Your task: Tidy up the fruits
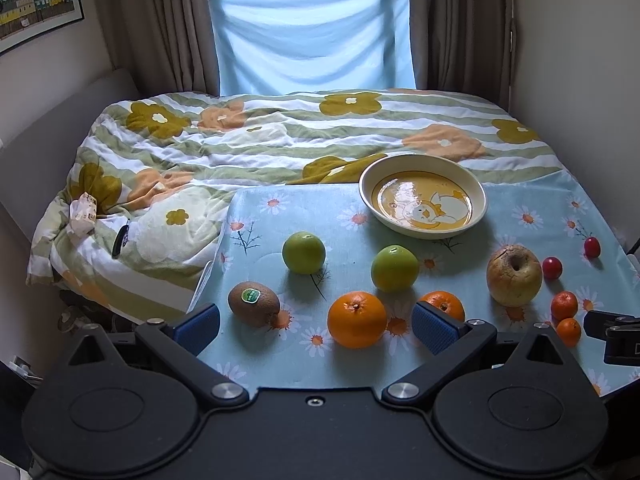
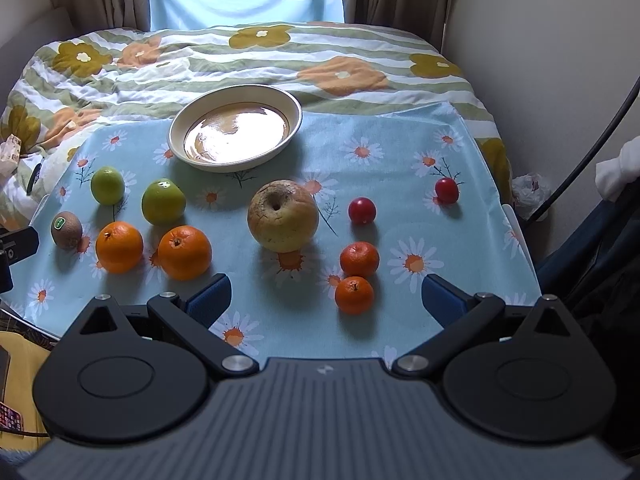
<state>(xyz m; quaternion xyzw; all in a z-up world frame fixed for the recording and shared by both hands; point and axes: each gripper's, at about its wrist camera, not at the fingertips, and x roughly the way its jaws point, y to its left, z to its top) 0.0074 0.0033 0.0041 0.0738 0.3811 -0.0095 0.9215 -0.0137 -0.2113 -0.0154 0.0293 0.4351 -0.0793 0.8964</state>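
Daisy-print cloth [image 2: 360, 128] bears a glossy round plate [image 2: 236, 128] and wrinkled apple [image 2: 283, 216]; both claws [image 1: 316, 326] [image 2: 326, 300] gape wide, empty.

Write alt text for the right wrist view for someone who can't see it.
The open right tool hovers over a daisy-print tablecloth where fruit lies scattered before an empty plate: a blemished apple, two oranges, two green fruits, a kiwi, two small mandarins and two small red fruits. A floral quilt lies behind.
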